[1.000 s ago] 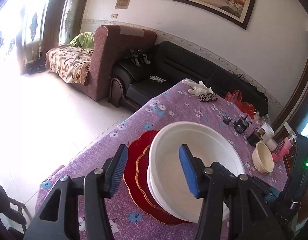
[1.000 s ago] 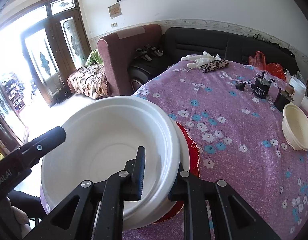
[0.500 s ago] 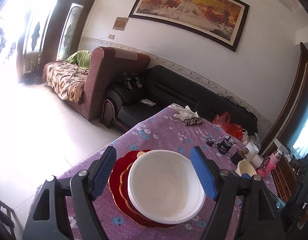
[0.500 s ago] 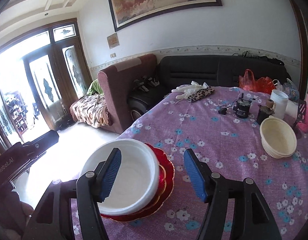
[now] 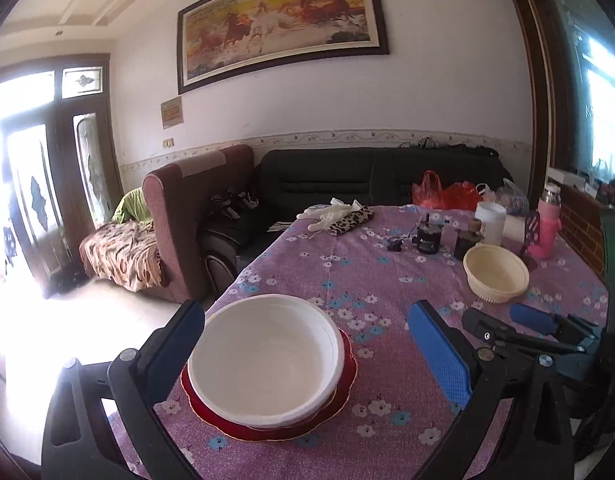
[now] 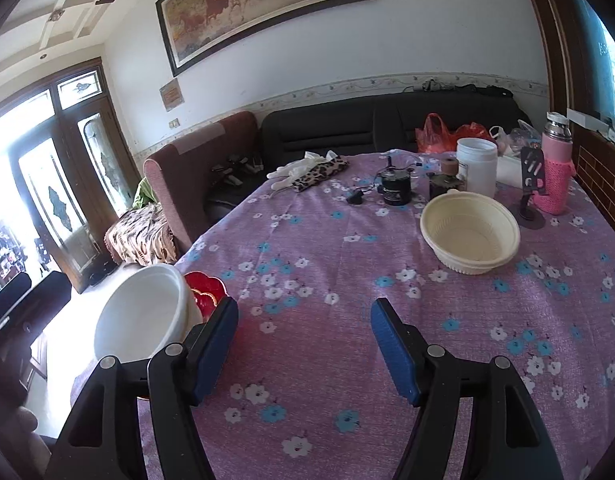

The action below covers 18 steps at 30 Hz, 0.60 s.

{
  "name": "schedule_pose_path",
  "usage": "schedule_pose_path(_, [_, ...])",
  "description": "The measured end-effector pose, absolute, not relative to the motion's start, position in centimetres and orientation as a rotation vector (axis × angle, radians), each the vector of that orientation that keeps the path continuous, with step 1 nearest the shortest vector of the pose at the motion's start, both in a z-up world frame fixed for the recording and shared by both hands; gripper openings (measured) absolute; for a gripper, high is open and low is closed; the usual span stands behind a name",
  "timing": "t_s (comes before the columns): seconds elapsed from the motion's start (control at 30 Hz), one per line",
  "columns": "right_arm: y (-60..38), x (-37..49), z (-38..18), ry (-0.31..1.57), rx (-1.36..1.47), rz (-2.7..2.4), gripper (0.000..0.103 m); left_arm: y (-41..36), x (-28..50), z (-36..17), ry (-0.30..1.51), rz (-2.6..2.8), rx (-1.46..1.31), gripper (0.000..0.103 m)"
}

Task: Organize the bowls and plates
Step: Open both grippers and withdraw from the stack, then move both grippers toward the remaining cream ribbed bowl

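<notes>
No readable text in either view. Small plaque (image 5: pixel 171 112) on the wall beside the door carries print, too blurred to make out. White jar (image 6: pixel 477 167) on the worktop has a label strip, and the black round device (image 6: pixel 394 191) next to it has pale lettering. Both illegible. No numbers or brand marks resolvable anywhere.

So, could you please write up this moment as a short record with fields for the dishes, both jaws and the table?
white bowl: stacked on the red plates, near table corner
cream bowl: alone, far side, upright
left gripper: jaws just opened wide, nothing gripped
right gripper: jaws open, nothing between them
table: purple floral cloth
clutter: white jar, pink bottle
</notes>
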State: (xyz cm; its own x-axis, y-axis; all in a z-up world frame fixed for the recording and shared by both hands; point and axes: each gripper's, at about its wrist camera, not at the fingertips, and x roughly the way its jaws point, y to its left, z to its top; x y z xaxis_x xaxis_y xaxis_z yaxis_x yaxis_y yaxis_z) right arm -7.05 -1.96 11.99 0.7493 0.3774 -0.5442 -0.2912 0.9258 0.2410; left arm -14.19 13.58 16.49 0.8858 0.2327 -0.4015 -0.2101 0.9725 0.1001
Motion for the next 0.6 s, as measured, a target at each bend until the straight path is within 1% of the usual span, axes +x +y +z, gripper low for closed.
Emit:
schedule_pose_path(0.17, [-3.6,-7.2,11.3,0.636,0.144,0.317,0.073,11.3,-13.0,15.6,0.471,0.197,0.104,0.102])
schedule_pose_path(0.33, [-3.7,-7.7,11.9,0.604,0.052,0.271,0.075,10.8,-12.0,15.1,0.511,0.176,0.096,0.102])
schedule_pose_path(0.6, [-8.8,-6.1,11.3,0.636,0.112,0.196,0.076,7.7,-10.3,15.0,0.543,0.074,0.121,0.102])
